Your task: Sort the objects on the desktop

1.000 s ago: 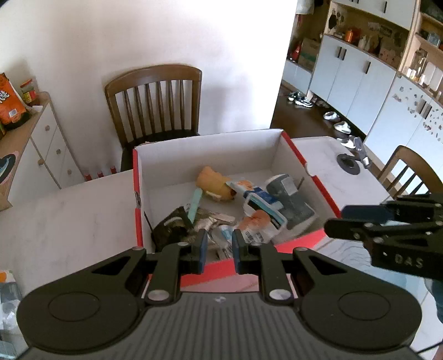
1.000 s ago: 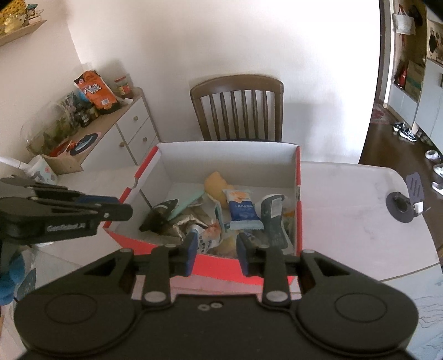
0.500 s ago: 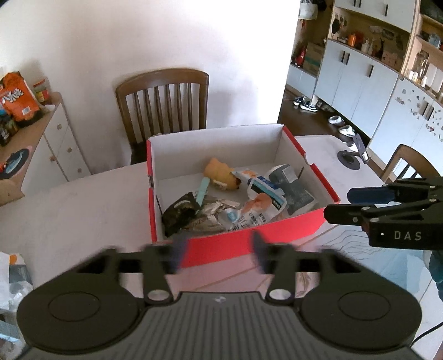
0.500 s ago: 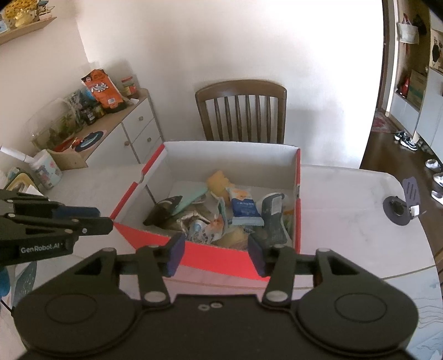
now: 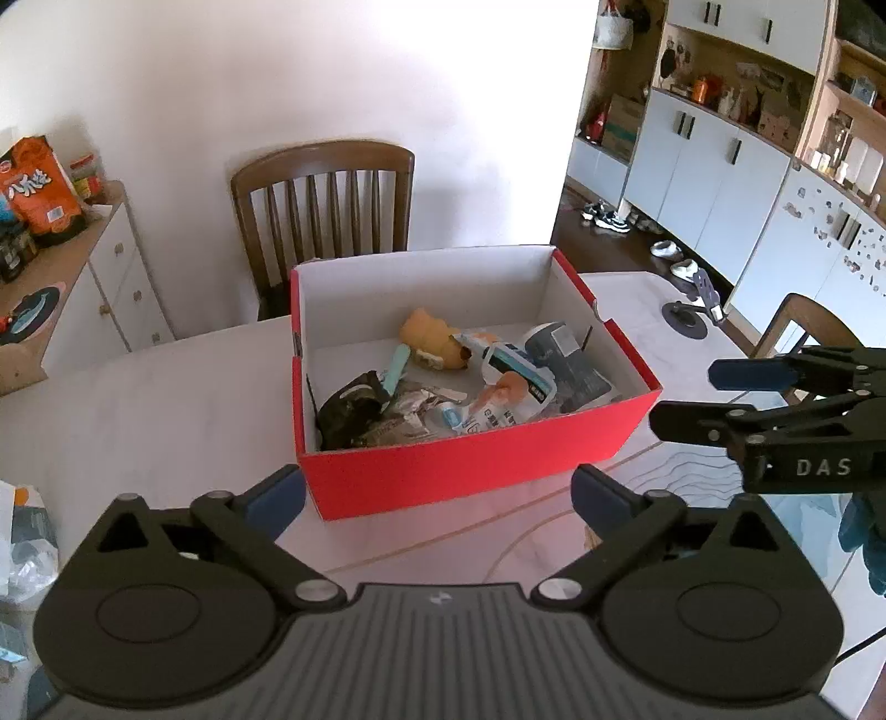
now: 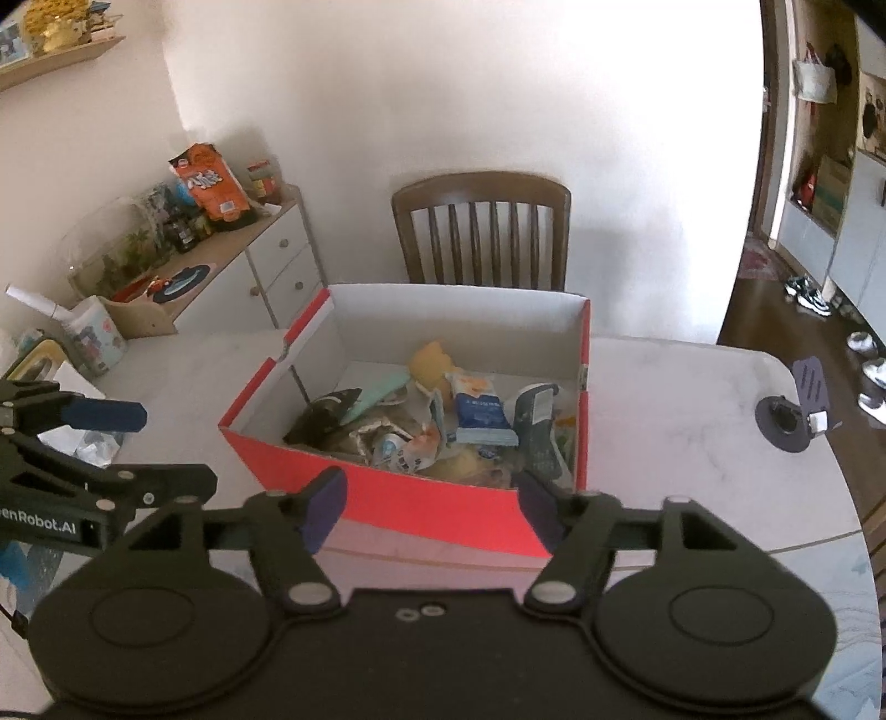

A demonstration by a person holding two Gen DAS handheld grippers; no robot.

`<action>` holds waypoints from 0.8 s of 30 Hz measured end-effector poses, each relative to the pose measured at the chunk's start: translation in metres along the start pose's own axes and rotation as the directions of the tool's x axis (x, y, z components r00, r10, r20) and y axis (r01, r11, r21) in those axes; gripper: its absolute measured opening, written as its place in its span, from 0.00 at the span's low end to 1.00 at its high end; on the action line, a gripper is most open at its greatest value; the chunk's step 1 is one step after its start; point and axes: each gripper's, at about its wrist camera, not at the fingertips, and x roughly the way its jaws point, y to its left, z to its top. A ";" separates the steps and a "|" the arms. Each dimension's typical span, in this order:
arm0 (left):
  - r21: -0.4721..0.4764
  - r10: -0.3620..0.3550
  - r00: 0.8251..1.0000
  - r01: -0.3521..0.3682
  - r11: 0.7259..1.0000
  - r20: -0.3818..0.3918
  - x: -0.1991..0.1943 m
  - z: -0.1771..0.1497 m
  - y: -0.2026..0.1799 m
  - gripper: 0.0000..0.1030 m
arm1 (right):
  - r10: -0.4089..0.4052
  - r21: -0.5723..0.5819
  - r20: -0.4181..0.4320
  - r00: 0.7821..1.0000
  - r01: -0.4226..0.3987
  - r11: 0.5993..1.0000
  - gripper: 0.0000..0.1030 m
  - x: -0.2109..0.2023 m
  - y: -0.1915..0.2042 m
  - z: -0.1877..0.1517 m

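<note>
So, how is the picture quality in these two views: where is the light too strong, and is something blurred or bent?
Left wrist view: the wall behind the chair is washed out, and the cabinets bow from the fisheye. Right wrist view: the wall is blown out too, the near claw looks soft, and the red box is sharp with gentle shadow inside.

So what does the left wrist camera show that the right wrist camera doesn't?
Only the left wrist view shows the white wall cabinets and a second chair at the right edge. Only the right wrist view shows the wall shelf and the patterned cup on the left. Both show the red box full of items, the wooden chair behind it, the orange snack bag, and both tools, left and right, standing open with nothing between them.
</note>
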 end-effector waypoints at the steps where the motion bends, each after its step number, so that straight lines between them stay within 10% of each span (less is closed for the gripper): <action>1: -0.002 0.007 1.000 -0.007 1.000 0.003 -0.001 -0.002 0.000 1.00 | -0.003 -0.002 0.007 1.000 0.003 1.000 0.72 -0.002 0.001 -0.001; 24: 0.018 0.065 0.994 -0.067 0.998 0.087 -0.030 -0.022 -0.011 1.00 | -0.006 0.005 0.063 0.998 0.006 1.000 0.76 -0.031 0.005 -0.020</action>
